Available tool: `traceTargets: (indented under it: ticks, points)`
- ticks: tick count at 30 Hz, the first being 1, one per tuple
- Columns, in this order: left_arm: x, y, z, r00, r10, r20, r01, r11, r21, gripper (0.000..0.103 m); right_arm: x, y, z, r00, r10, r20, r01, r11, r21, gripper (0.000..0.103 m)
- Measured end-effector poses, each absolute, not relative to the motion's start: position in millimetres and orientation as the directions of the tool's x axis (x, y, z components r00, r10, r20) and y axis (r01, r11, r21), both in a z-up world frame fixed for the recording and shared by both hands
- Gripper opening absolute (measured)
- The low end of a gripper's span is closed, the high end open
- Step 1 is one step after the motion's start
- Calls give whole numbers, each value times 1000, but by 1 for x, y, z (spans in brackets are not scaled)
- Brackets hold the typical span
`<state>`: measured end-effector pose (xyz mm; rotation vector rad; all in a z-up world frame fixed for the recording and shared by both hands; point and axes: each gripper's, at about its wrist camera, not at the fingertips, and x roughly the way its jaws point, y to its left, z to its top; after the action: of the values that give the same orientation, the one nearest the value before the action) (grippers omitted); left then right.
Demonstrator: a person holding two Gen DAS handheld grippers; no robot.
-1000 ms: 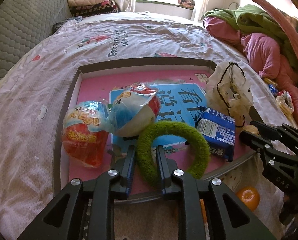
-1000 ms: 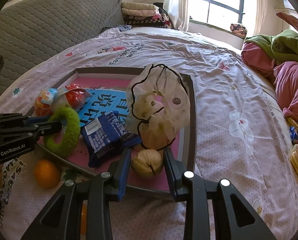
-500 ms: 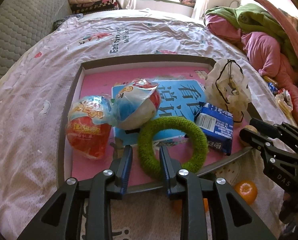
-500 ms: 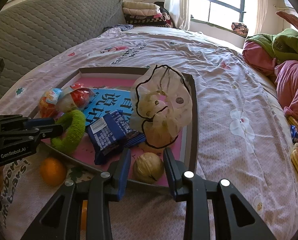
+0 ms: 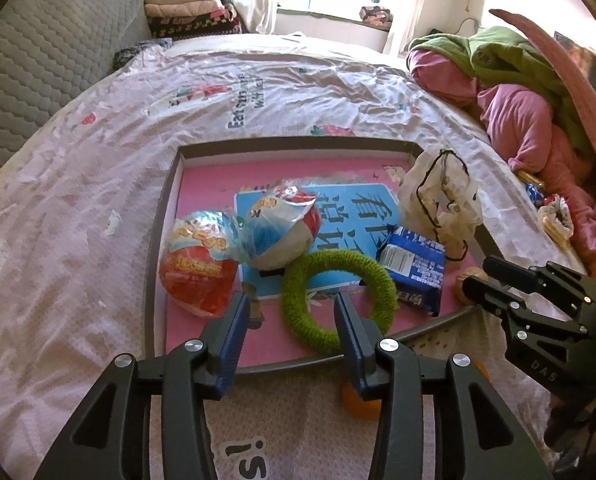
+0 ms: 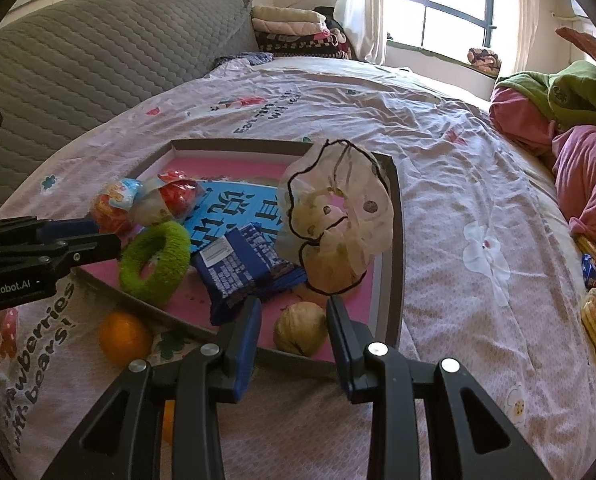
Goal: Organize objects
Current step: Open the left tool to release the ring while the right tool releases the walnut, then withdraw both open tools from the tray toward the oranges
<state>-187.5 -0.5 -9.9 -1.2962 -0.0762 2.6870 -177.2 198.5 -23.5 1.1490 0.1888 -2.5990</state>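
A shallow grey-rimmed tray (image 5: 166, 208) with a pink floor lies on the bed. In it are a green fuzzy ring (image 5: 338, 298), two wrapped snack balls (image 5: 198, 264), a blue packet (image 5: 412, 268), a white scrunchie (image 5: 438, 204) and a walnut (image 6: 300, 328). My left gripper (image 5: 292, 328) is open and empty, its fingers on either side of the ring's near edge. My right gripper (image 6: 294, 330) is open, with the walnut between its fingers, apart from them. The tray (image 6: 394, 240) and the ring (image 6: 156, 262) also show in the right wrist view.
An orange (image 6: 124, 338) lies on the bedsheet outside the tray's near rim, and another orange (image 5: 360, 402) sits under my left fingers. Piled pink and green clothes (image 5: 518, 92) lie at the right. A grey headboard (image 6: 98, 60) is at the left. Snack wrappers (image 6: 594, 292) lie at the bed's right edge.
My left gripper has opened, let go of the green ring and drawn back a little. My right gripper has opened wider and drawn back from the walnut, which stays in the tray.
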Motion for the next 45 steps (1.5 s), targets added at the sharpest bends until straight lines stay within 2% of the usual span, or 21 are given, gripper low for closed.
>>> traceTargets:
  ticks: [5,11,15,28,45]
  points:
    - [-183,0,-4,-619,174,-766,-120,-985,-127,54,-173,198,-17,-651,-220,-727,320,-947,1,34]
    - [-177,3,3,-629,175,-757,-122,-985,-125,55,-169,198,-10,-658,-230,-717,324,-946,6,34]
    - [-173,6,7,-641,164,-750,-128,-986,-106,55,-166,199,-7,-662,-238,-711,327,-945,13,40]
    - [-156,14,17,-650,184,-737,-158,-982,-105,55,-138,198,7,-673,-267,-689,334,-942,38,42]
    - [-129,22,-7,-605,202,-770,-179,-977,-116,56,-107,185,-15,-612,-279,-740,363,-930,51,44]
